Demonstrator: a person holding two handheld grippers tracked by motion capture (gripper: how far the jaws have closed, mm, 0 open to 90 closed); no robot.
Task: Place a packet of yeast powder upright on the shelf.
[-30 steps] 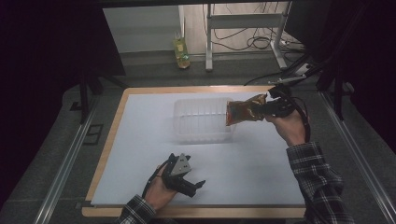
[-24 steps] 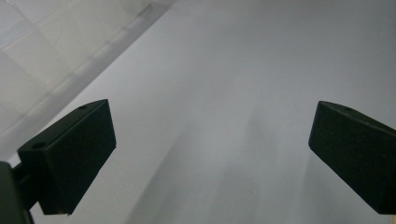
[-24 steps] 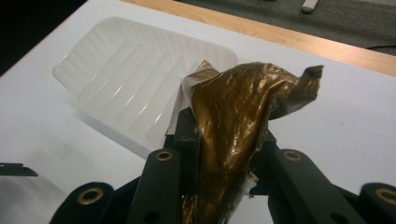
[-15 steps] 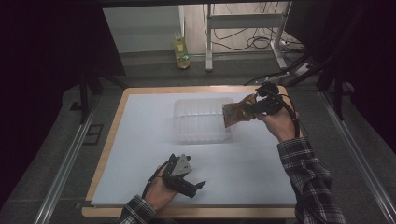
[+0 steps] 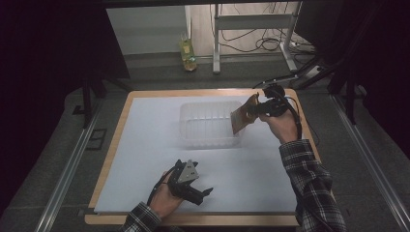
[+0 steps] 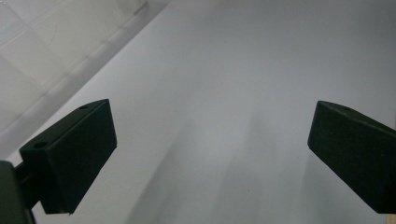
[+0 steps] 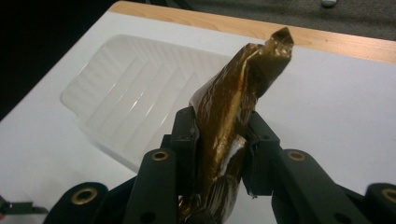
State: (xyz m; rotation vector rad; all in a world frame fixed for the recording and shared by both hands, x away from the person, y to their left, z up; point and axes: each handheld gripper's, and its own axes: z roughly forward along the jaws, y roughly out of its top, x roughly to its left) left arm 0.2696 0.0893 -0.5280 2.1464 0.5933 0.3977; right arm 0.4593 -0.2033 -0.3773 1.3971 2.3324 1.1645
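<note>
Right gripper view: jaws clamp a crinkly gold wrapper (image 7: 233, 107) above the clear tray (image 7: 135, 88)'s edge; a slip could drop it outside, while the left gripper (image 5: 186, 181) idles agape.

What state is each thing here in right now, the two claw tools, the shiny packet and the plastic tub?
Left gripper: open, empty, low over the white table sheet.
Right gripper: shut on the golden packet.
Golden packet: clamped, held in the air beside the tub.
Clear plastic tub: empty, resting on the sheet.

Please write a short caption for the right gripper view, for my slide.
Right gripper shut on a crinkled brown packet, held above the clear plastic tray on the white table.
</note>
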